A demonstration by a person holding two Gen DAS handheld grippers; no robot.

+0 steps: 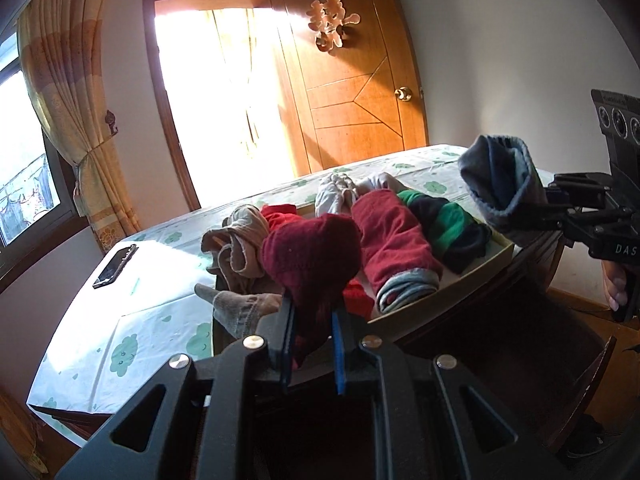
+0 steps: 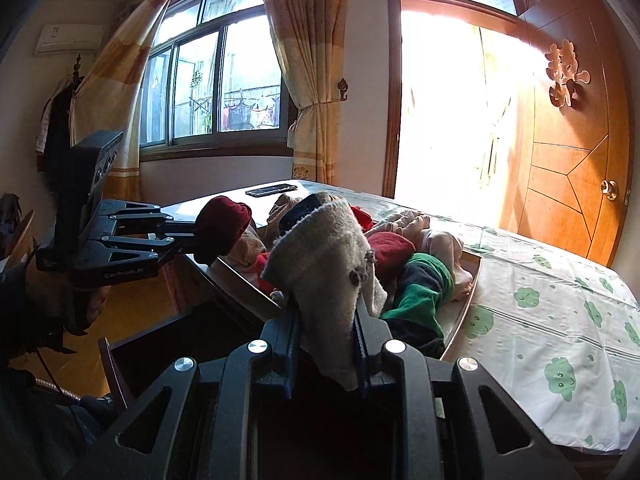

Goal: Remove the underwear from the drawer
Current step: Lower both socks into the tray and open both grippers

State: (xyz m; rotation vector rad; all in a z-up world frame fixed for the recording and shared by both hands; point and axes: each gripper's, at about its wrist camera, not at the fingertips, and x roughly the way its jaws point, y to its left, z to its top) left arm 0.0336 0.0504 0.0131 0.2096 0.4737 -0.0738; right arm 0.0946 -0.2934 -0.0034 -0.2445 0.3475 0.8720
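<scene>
Underwear pieces lifted clear of drawer, one per gripper

Table (image 2: pixel 560 320) with cloud-print cover carries the open drawer (image 1: pixel 502 249), kept within reach of both hands. Pile of rolled garments (image 1: pixel 396 240) fills it. Left gripper (image 1: pixel 313 320) is clamped tight on dark red underwear (image 1: pixel 312 252), right gripper (image 2: pixel 326 328) likewise on grey underwear (image 2: pixel 324 248). Both held above the pile, probably so nothing else snags.
</scene>
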